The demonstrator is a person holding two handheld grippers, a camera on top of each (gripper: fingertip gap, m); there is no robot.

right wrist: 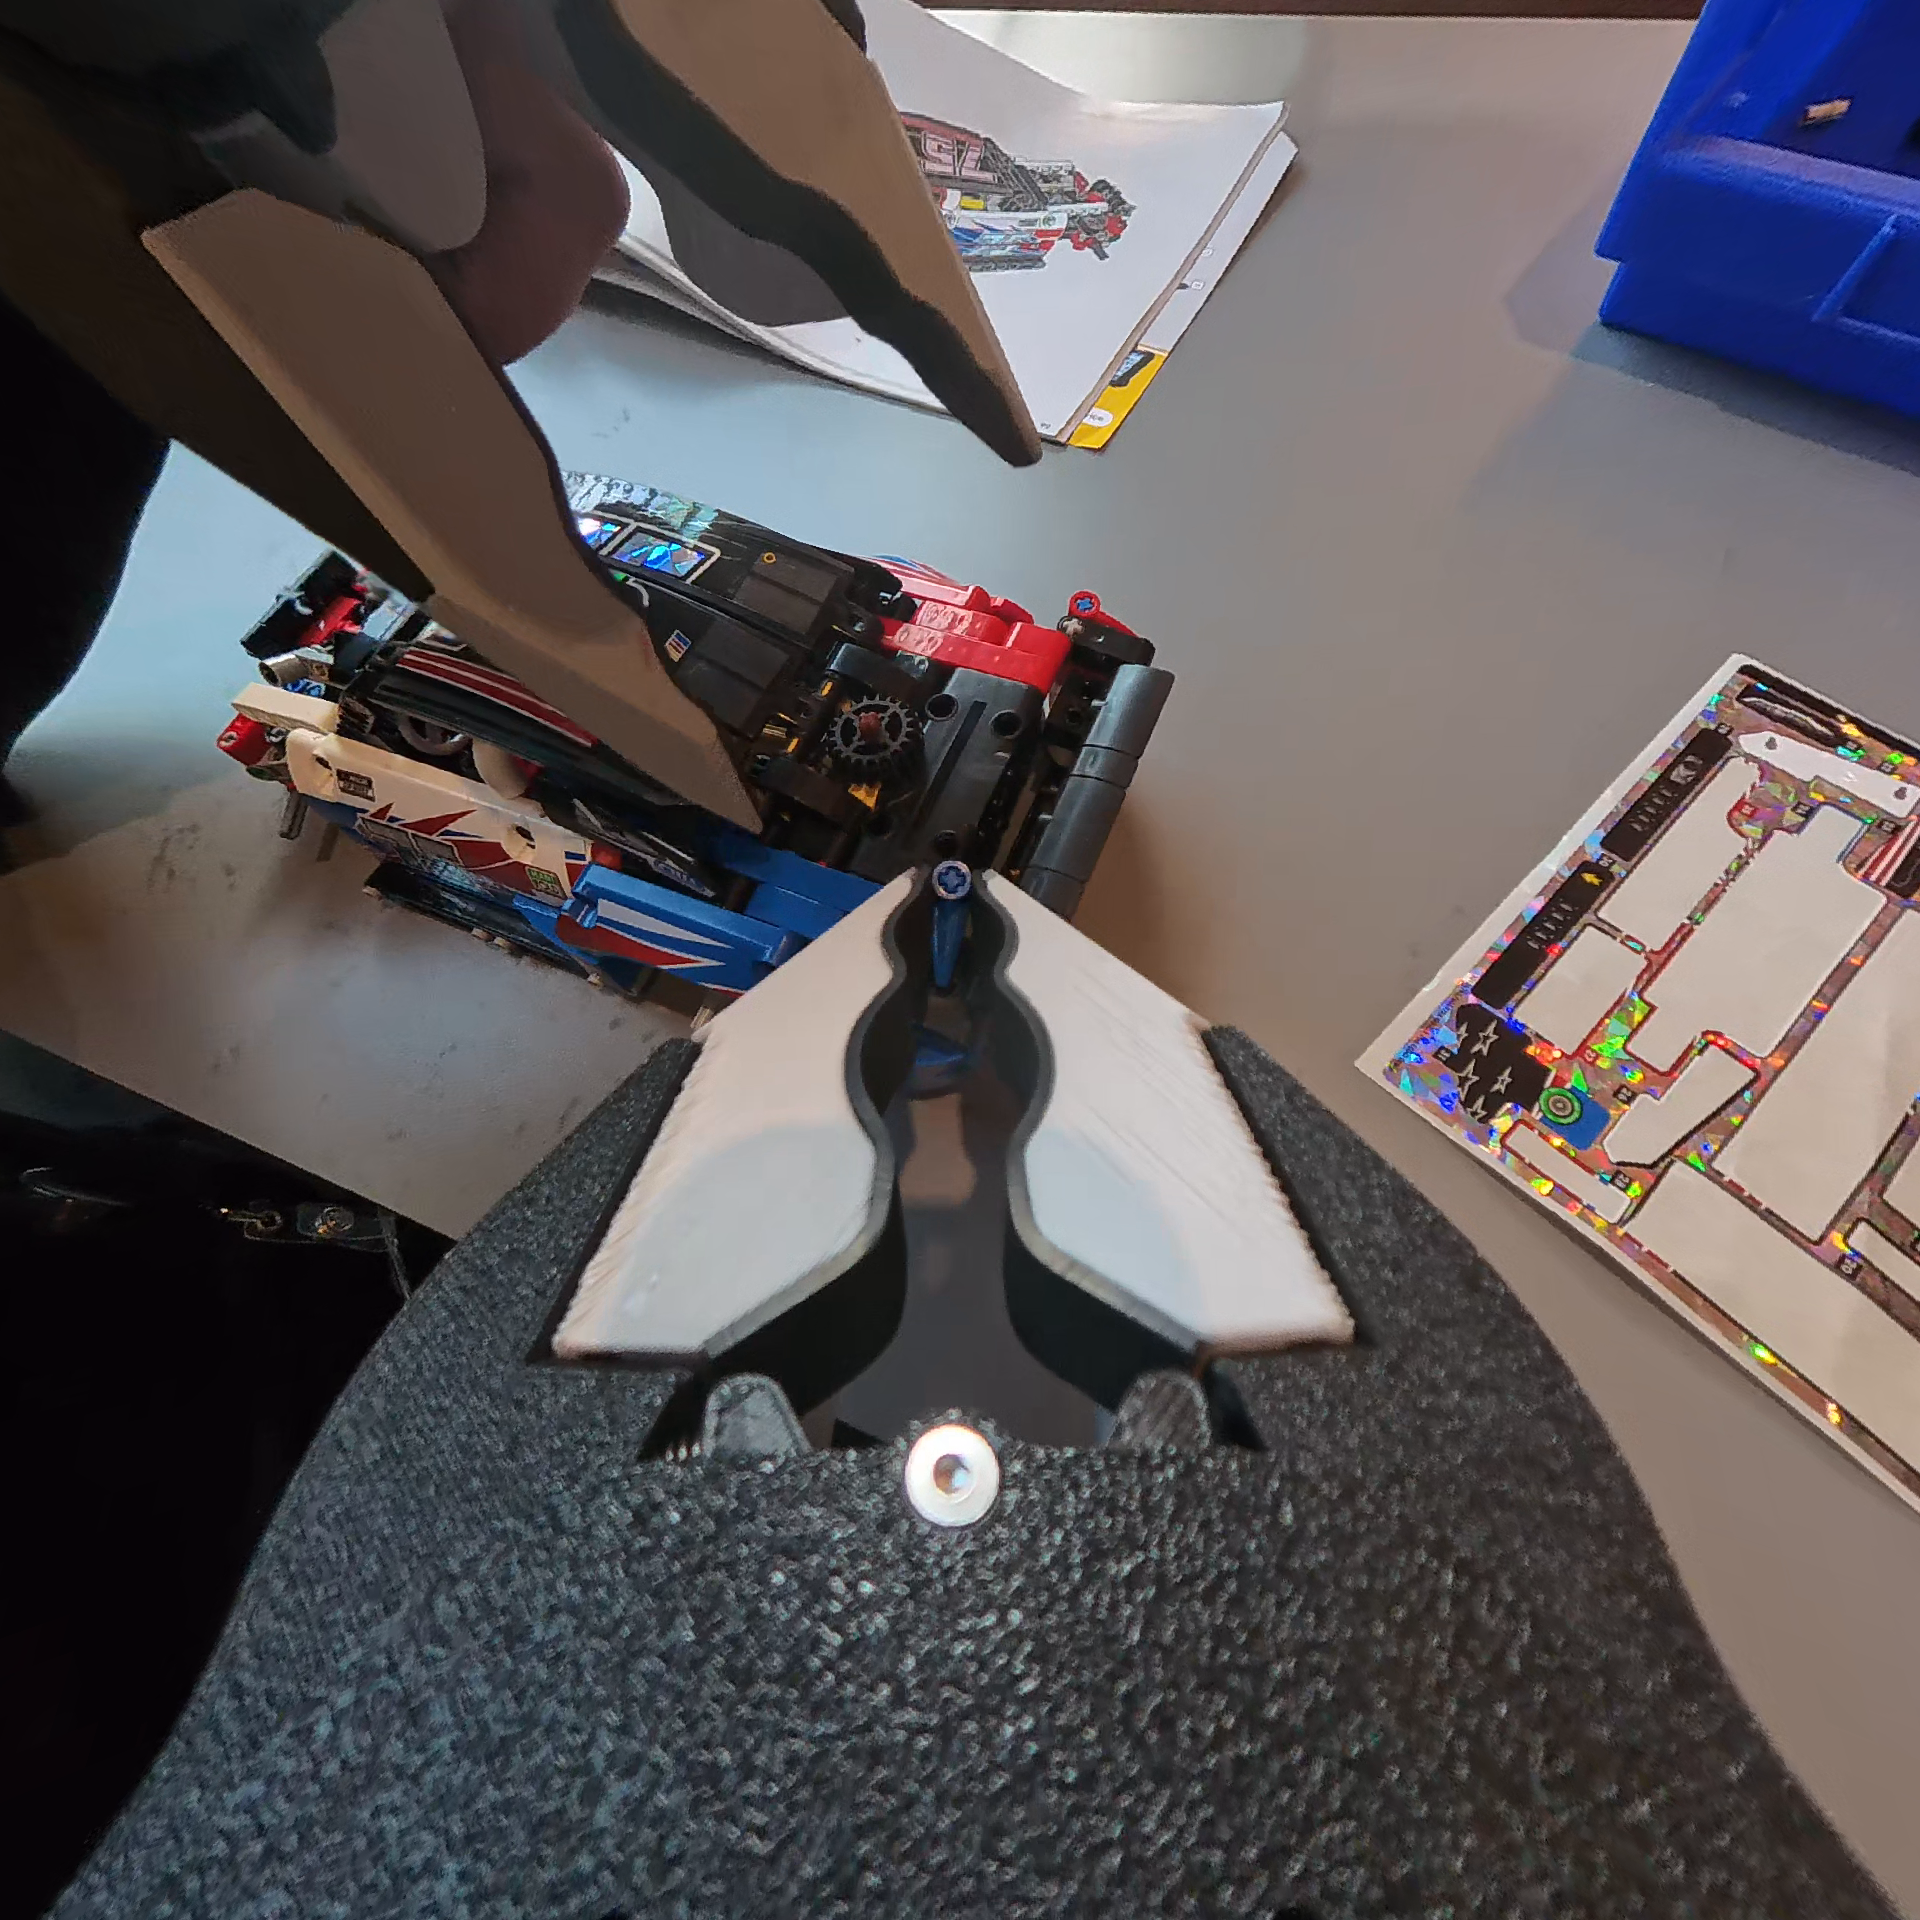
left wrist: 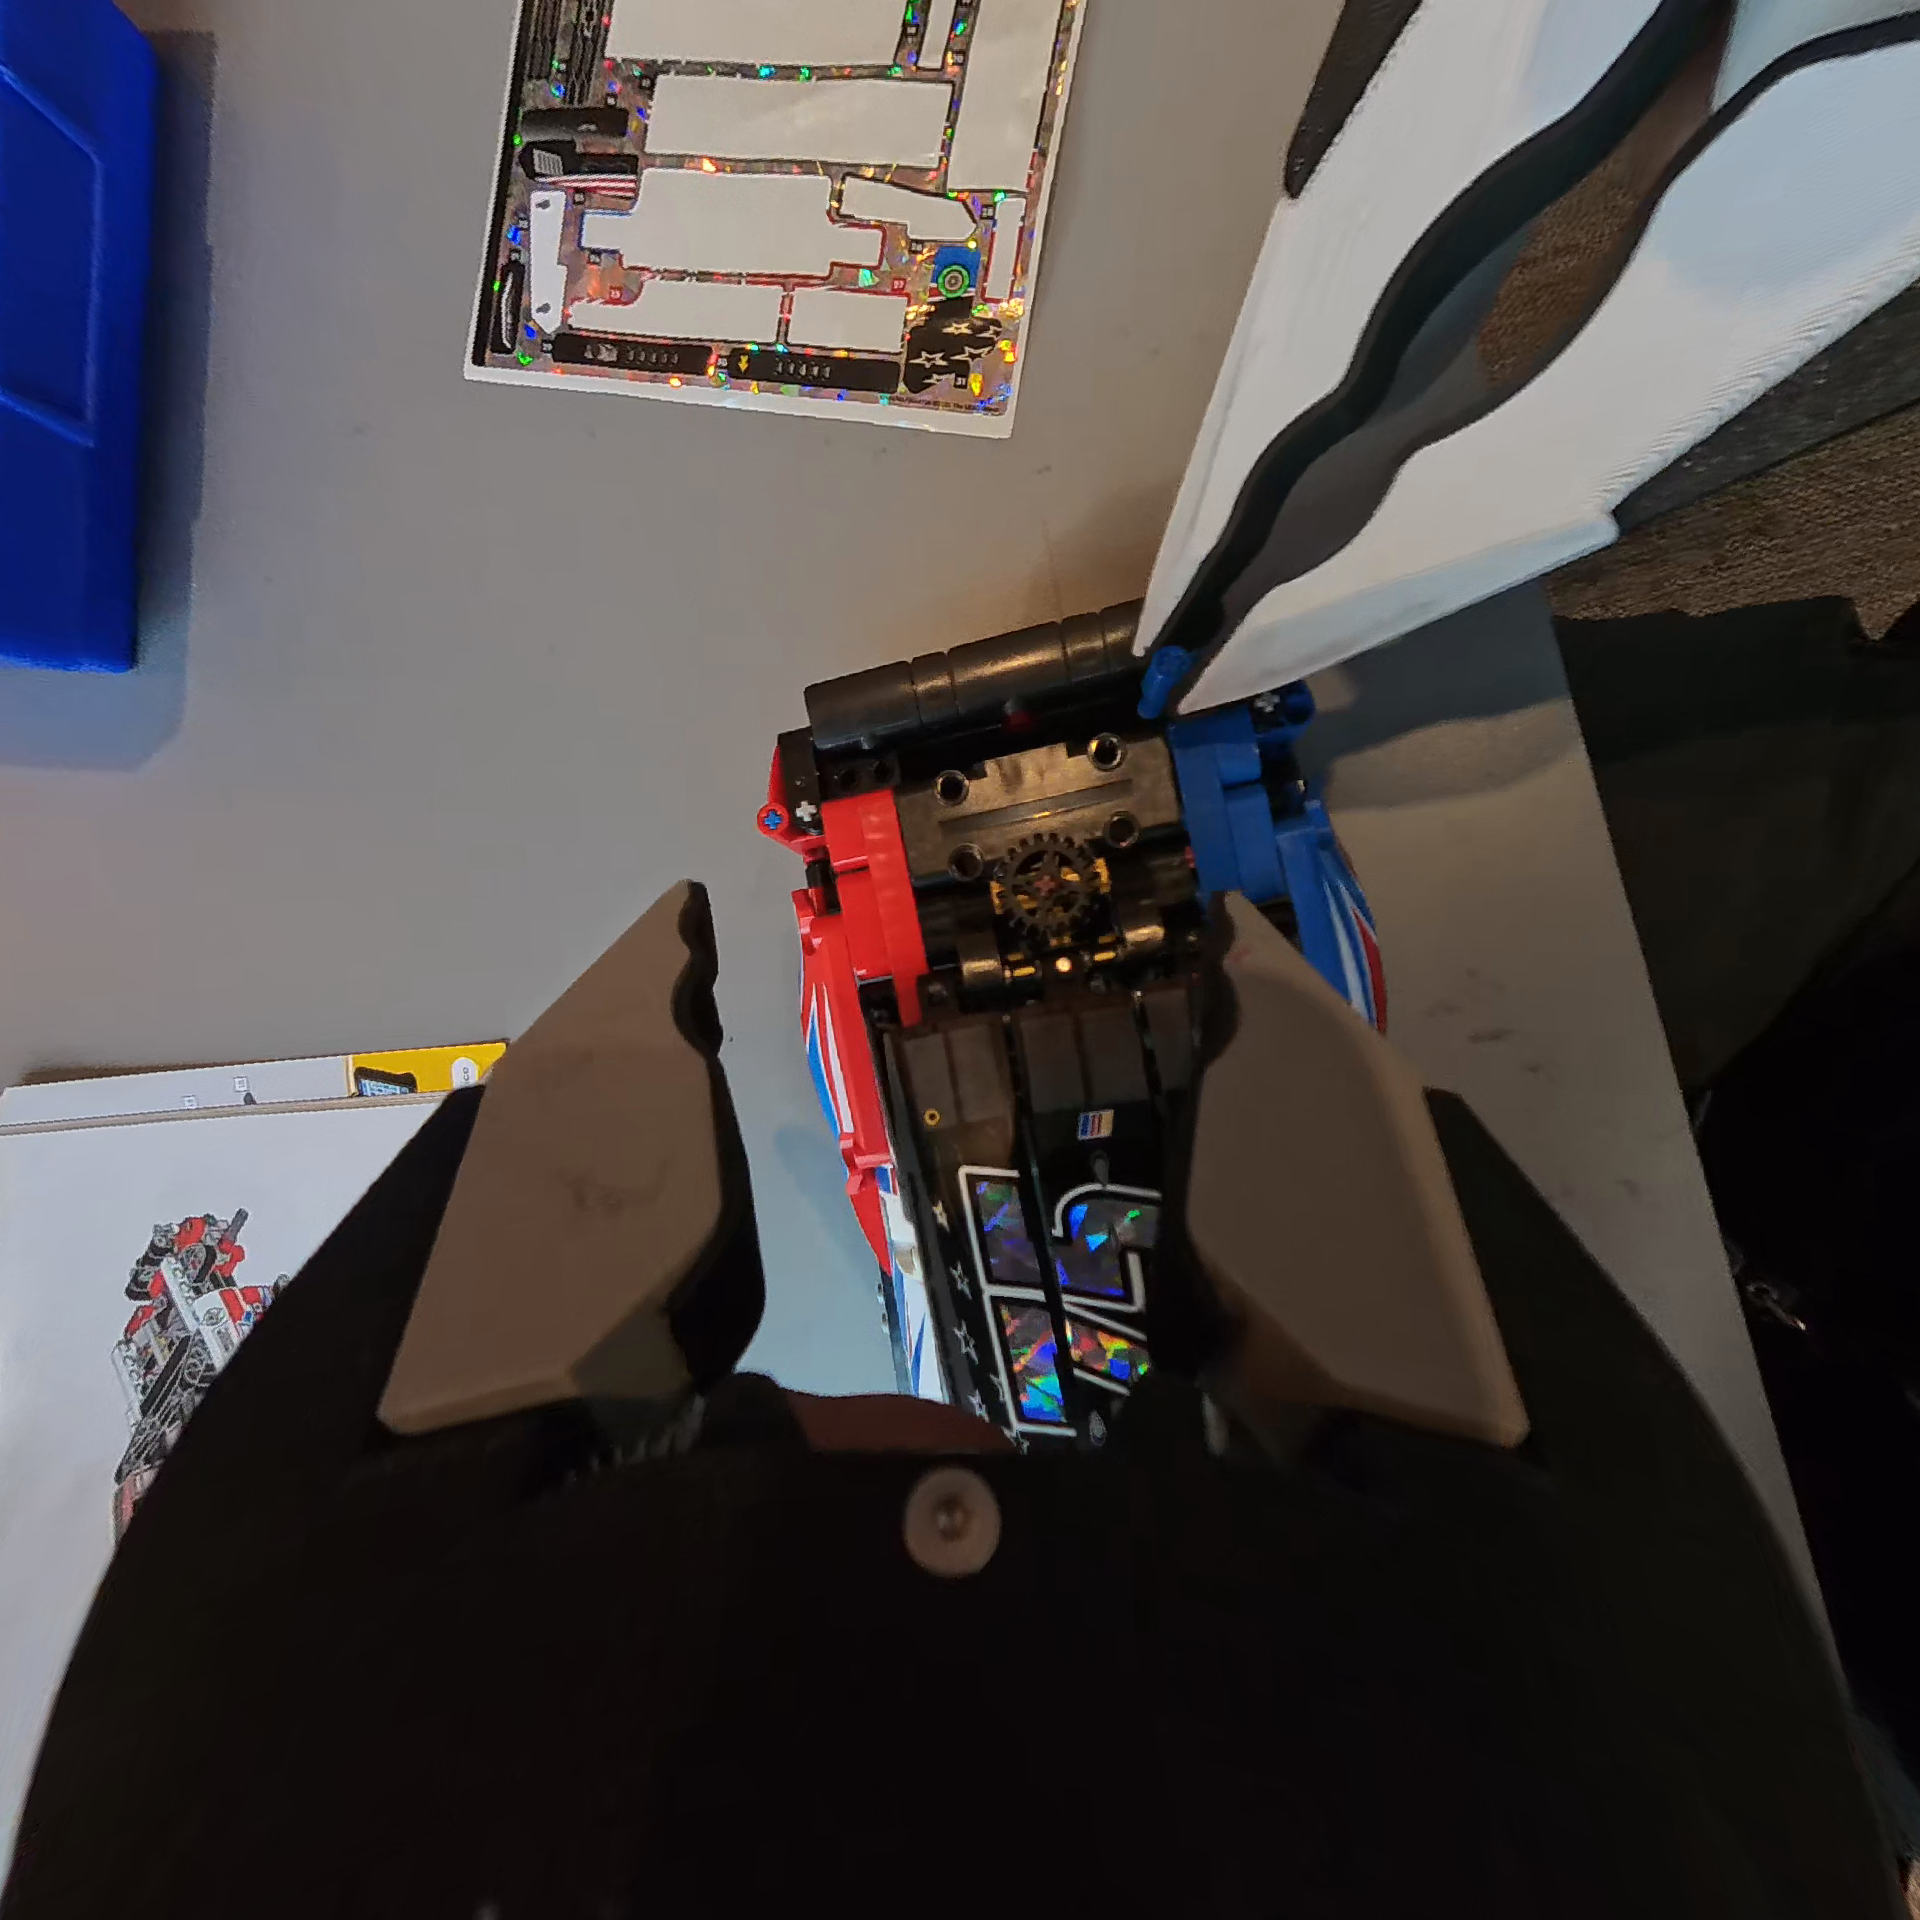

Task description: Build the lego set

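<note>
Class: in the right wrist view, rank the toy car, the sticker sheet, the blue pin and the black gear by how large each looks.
1. Toy car and sticker sheet: similar, and the sheet is cut off at the edge, so unranked.
2. Black gear.
3. Blue pin, pinched by the right gripper; only part shows.

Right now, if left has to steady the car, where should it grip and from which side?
Probably the car midbody, from above, one finger on the red flank, one on the blue. Those sides look long and roughly parallel. Left gripper is open and already straddles it. Avoid the gear end, where right gripper pinches the blue pin.
</note>
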